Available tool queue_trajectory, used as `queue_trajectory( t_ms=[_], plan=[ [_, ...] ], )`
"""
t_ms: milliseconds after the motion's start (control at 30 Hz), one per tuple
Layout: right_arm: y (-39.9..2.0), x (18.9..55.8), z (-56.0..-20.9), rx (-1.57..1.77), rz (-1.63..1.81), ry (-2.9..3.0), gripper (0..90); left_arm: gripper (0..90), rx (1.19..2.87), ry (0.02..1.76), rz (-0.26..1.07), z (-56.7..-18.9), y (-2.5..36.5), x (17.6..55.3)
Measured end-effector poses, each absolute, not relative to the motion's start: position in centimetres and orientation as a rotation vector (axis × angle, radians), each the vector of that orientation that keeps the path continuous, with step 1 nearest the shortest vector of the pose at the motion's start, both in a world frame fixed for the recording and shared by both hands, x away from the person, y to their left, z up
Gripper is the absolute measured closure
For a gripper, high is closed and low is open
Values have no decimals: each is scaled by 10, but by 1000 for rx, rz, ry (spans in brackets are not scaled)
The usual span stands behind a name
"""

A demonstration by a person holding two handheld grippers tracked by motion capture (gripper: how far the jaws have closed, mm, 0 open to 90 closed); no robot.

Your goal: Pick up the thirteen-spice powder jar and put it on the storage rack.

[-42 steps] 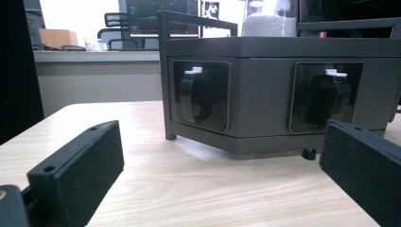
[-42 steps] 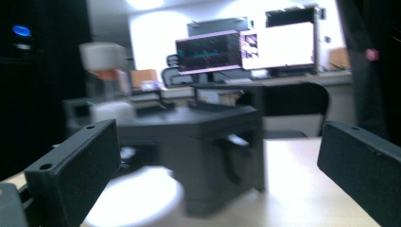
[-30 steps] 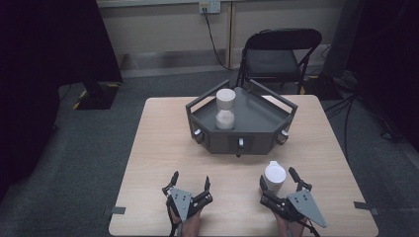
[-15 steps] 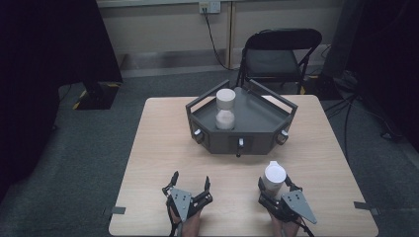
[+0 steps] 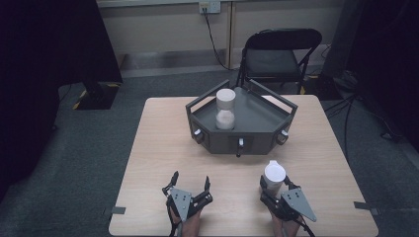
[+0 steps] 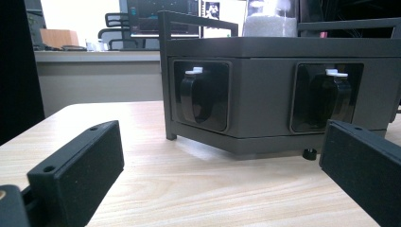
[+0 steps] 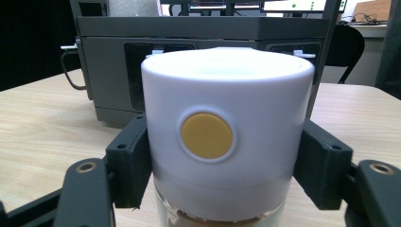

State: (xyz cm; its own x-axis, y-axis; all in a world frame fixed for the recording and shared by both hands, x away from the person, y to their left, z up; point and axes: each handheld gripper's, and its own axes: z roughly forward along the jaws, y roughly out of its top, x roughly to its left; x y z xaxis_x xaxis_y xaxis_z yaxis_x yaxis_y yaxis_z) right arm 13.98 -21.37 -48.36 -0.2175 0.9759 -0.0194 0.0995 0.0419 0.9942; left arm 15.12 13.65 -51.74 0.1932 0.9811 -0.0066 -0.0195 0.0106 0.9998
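Note:
A jar with a white cap (image 5: 274, 174) stands on the wooden table near its front right. My right gripper (image 5: 274, 185) is shut on it: its jaws have just been closing, and their pads now press on both sides of the cap (image 7: 227, 94), which bears a yellow dot. My left gripper (image 5: 190, 180) rests open near the front edge, with nothing between its jaws (image 6: 222, 175). It faces the grey six-sided tray (image 5: 257, 131), seen close up as a dark box (image 6: 265, 85). A white hourglass-shaped container (image 5: 226, 109) stands in that tray.
The tray's front faces carry recessed black knobs (image 6: 198, 97) with white tabs. A black folding chair (image 5: 276, 57) stands behind the table. Bare tabletop (image 5: 163, 143) lies to the left of the tray and between the two grippers.
My right gripper has shifted left to sit behind the white-capped jar, and its jaws have closed onto it. The left gripper and the tray have not moved.

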Motion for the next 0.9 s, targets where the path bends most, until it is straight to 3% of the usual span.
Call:
queue_trajectory(
  t_ms=[900],
  plan=[
    [-228,146,-465,1128,1337,1558,305,0,1273,1054,1068,-517,137,151]
  ],
)
